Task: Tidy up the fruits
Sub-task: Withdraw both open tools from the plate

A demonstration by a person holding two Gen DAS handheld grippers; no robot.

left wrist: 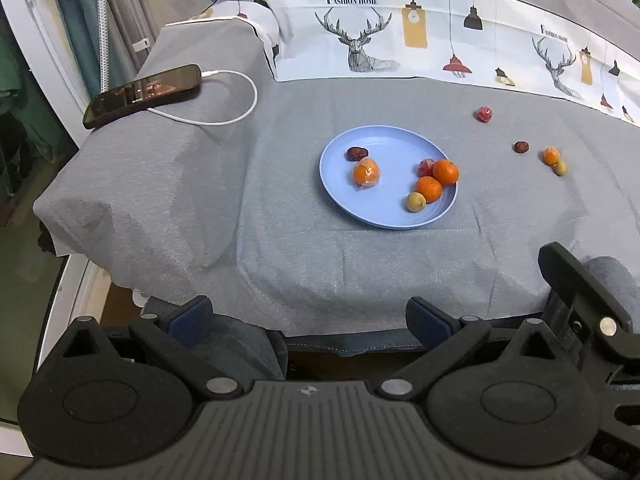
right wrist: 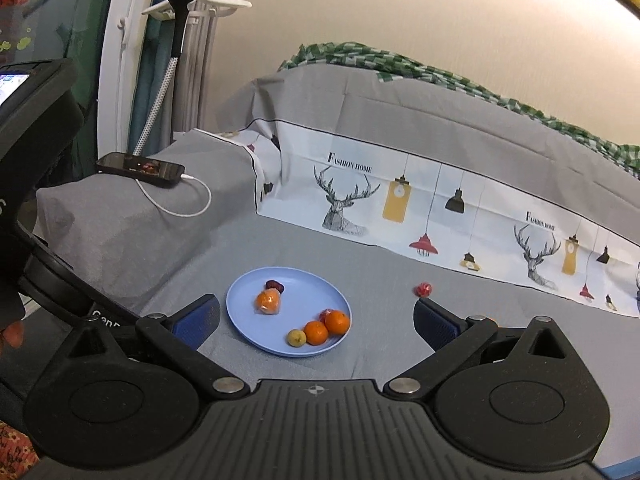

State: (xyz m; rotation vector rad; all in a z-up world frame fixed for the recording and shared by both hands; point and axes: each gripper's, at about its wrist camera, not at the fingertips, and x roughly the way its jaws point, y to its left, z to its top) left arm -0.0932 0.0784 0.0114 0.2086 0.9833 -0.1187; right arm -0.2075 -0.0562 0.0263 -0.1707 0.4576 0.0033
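Note:
A blue plate (left wrist: 394, 148) (right wrist: 308, 290) lies mid-cloth. It holds a wrapped orange (left wrist: 366, 172), two bare oranges (left wrist: 446, 171) (right wrist: 337, 322), a red wrapped sweet (left wrist: 426, 167), a dark date (left wrist: 357, 153) and a yellowish longan (left wrist: 416, 202). To the plate's right, loose on the cloth, lie a red wrapped sweet (left wrist: 484, 114) (right wrist: 423, 289), a date (left wrist: 521, 147), a small orange (left wrist: 551, 155) and a longan (left wrist: 561, 168). My left gripper (left wrist: 310, 320) hovers open at the near table edge. My right gripper (right wrist: 316, 322) stands wide open above the near side of the plate, holding nothing.
A phone (left wrist: 142, 94) (right wrist: 140, 168) on a white cable rests on a raised grey-covered block at the back left. A deer-printed cloth (left wrist: 360, 40) rises behind the table. A grey cloth (left wrist: 280, 240) covers the table. The left gripper's body (right wrist: 36, 160) fills the right wrist view's left edge.

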